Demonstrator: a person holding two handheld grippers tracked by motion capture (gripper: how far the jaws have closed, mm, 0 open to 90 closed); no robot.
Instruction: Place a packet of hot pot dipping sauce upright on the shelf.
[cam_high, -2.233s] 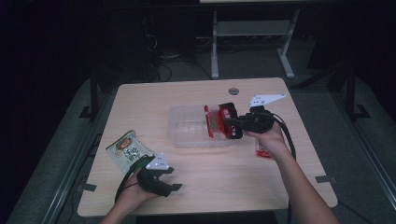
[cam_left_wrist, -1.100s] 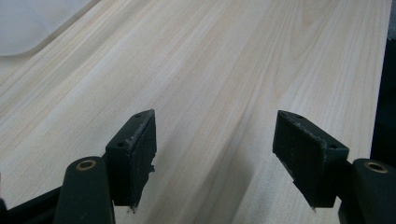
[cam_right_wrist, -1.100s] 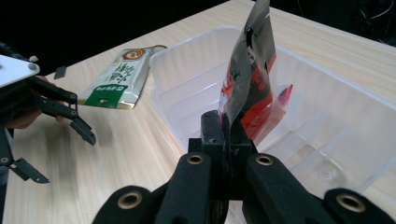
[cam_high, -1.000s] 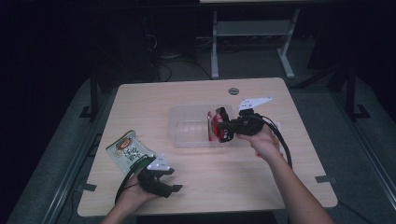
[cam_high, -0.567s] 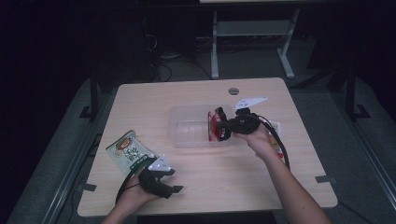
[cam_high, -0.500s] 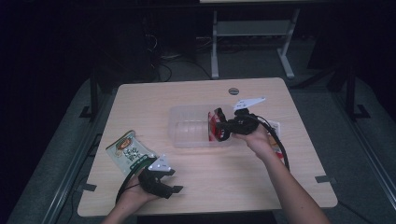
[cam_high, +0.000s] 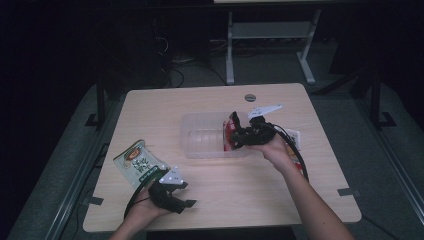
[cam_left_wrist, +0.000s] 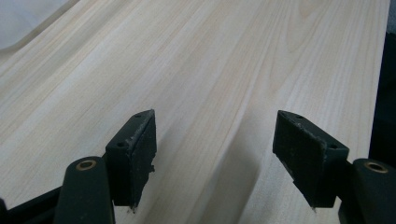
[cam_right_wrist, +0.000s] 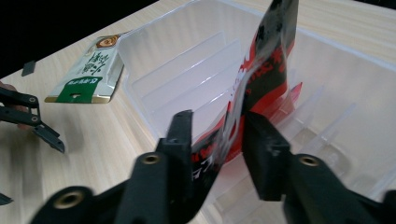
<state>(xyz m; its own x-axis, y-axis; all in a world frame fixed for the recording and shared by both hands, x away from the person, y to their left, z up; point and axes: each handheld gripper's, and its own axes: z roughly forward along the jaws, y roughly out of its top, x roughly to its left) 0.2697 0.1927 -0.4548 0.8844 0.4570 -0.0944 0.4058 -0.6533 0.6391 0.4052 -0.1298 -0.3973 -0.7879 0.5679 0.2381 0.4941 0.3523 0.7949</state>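
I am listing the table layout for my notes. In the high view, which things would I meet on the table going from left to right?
Green snack packet → left gripper → clear plastic bin → red packet → right gripper, jaws just opening around the red packet.

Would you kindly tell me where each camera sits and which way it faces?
High view: above the person's side, looking forward and down on the table; both forearms enter below.
Left gripper view: rides the left tool, facing bare tabletop between open jaws.
Right gripper view: rides the right tool, facing the clear bin; the red packet stands between its just-opened jaws.
High and right views share the green packet.
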